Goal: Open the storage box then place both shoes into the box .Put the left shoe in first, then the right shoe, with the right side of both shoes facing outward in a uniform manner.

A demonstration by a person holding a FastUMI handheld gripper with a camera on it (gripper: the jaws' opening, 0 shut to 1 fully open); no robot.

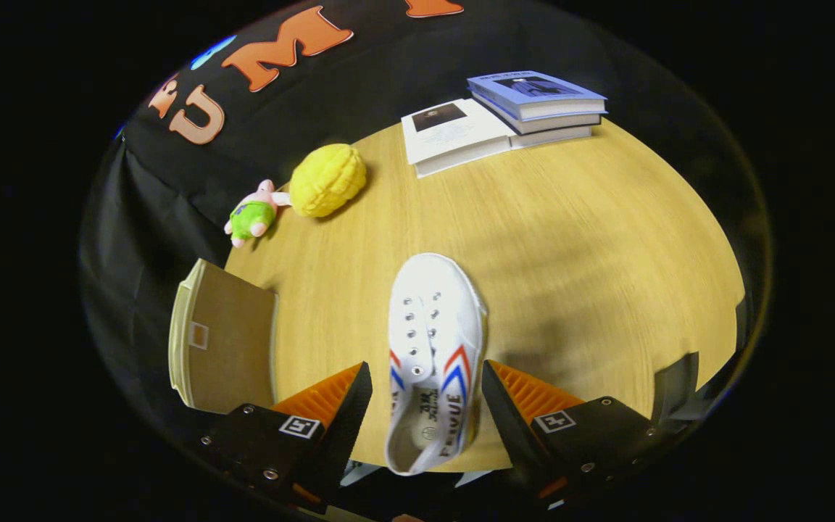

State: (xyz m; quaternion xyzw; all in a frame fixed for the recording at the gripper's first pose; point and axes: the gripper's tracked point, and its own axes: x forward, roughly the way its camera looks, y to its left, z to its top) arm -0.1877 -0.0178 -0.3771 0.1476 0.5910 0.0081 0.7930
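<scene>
Tongs (426, 406) spread wide flank the heel of a white canvas shoe (432, 348) on the wooden table (606, 254), touching nothing. Light and soft-sided, it looks best pinched across the firmer heel collar.

you've got a white canvas shoe (432, 355) with red and blue stripes lying upright between the open fingers, toe pointing away; the beige storage box (223, 342) sits just left of them.
</scene>
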